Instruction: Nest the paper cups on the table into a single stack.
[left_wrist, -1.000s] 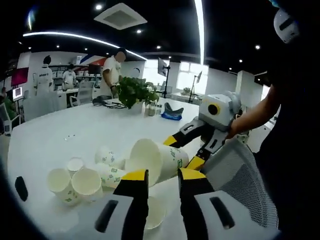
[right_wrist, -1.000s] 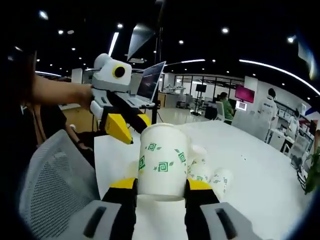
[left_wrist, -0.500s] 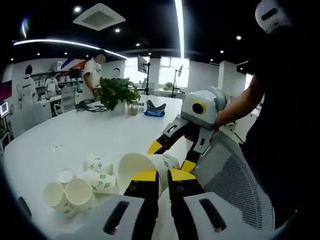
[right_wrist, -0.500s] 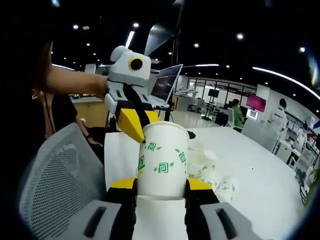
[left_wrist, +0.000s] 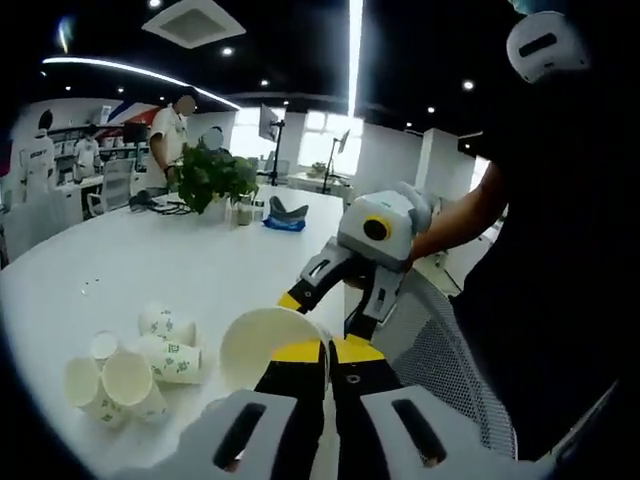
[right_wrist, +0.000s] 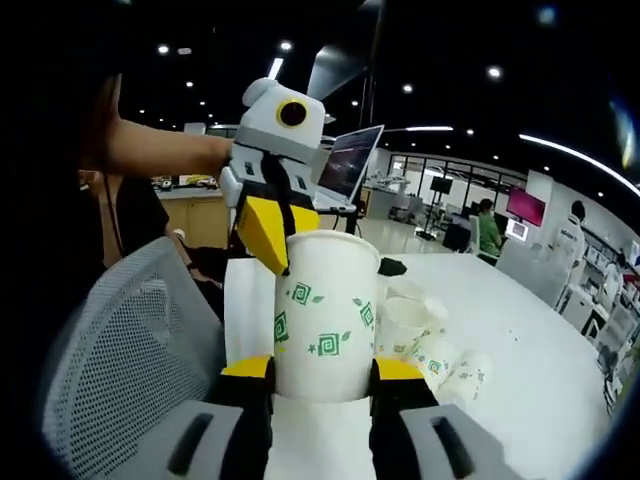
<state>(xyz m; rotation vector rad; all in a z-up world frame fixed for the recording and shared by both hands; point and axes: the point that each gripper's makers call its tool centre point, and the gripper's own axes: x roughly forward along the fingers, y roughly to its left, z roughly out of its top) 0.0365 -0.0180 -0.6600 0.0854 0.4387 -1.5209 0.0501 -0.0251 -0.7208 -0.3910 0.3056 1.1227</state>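
The right gripper (right_wrist: 322, 368) clamps an empty paper cup (right_wrist: 326, 312); the left gripper (left_wrist: 328, 350), jaws clenched, pinches its rim. Loose cups (left_wrist: 130, 360) lie far left on the table (left_wrist: 150, 270).

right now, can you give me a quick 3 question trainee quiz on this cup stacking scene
1. True or false: the right gripper is shut on a paper cup.
2. Where does the left gripper touch that cup: A) its rim, B) its base, C) nowhere?
3. Fill in: the loose cups lie on a ____ table.

Key: 1 true; 2 A; 3 white
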